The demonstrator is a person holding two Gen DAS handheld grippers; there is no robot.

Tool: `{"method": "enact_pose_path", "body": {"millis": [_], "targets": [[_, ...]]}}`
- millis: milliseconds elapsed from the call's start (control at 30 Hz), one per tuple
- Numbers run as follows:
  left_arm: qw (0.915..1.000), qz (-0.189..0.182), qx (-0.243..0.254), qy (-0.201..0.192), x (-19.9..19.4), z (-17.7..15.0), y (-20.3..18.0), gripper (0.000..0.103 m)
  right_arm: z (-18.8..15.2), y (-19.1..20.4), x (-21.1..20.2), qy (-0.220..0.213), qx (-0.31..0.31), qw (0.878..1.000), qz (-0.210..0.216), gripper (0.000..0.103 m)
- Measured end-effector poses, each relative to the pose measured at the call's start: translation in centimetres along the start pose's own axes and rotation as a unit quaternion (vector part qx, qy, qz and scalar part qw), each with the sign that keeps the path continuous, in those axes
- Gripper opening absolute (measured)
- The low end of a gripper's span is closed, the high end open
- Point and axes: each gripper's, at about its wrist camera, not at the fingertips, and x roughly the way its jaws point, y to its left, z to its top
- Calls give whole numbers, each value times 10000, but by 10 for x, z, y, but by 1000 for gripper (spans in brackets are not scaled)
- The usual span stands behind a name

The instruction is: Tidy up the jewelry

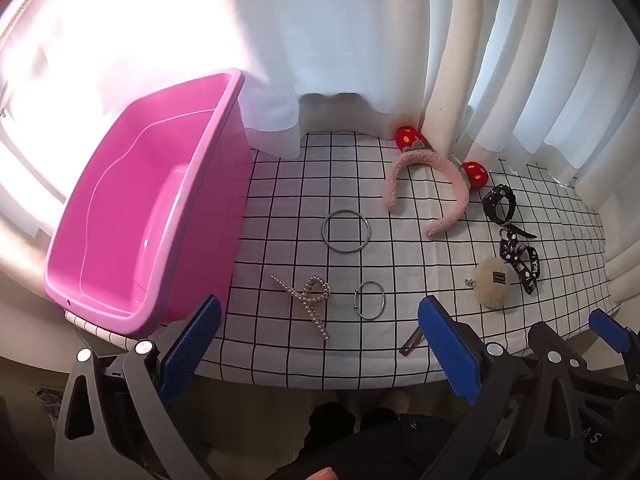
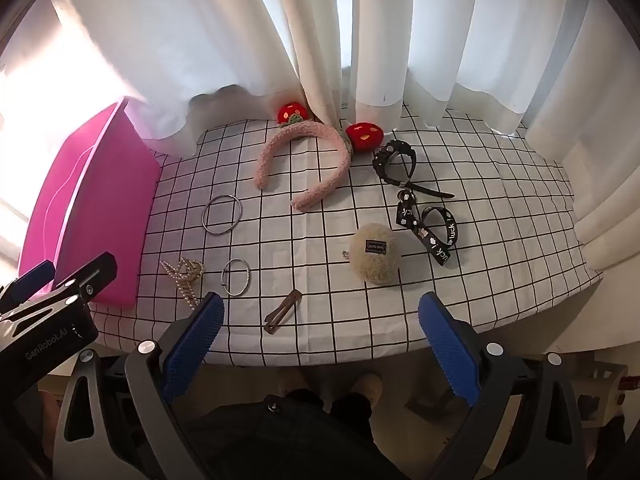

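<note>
A pink bin (image 1: 132, 216) stands empty at the table's left; it also shows in the right wrist view (image 2: 84, 216). On the checked cloth lie a pink fuzzy headband (image 1: 424, 184) (image 2: 304, 160) with red strawberries, a large silver bangle (image 1: 346, 232) (image 2: 222, 214), a small silver bangle (image 1: 370, 300) (image 2: 236, 277), a pearl claw clip (image 1: 310, 300) (image 2: 184, 276), a brown snap clip (image 2: 282, 311), a beige plush puff (image 1: 492, 282) (image 2: 375, 253), a black studded strap (image 2: 394, 162) and a black "luck" ribbon (image 2: 430, 232). My left gripper (image 1: 320, 348) and right gripper (image 2: 320, 344) are open, empty, at the front edge.
White curtains (image 2: 360, 40) hang along the table's back and right side. The checked tablecloth (image 2: 500, 208) covers the table. The left gripper's body (image 2: 44, 312) sits at the right view's lower left. The person's legs are below the front edge.
</note>
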Motion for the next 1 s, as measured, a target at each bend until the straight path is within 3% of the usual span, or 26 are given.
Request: {"method": "enact_pose_path", "body": {"millis": [1000], "targets": [[9999, -40, -123, -63, -3, -1, 12, 97, 0, 3, -5, -30, -52, 10000, -22, 93]]}}
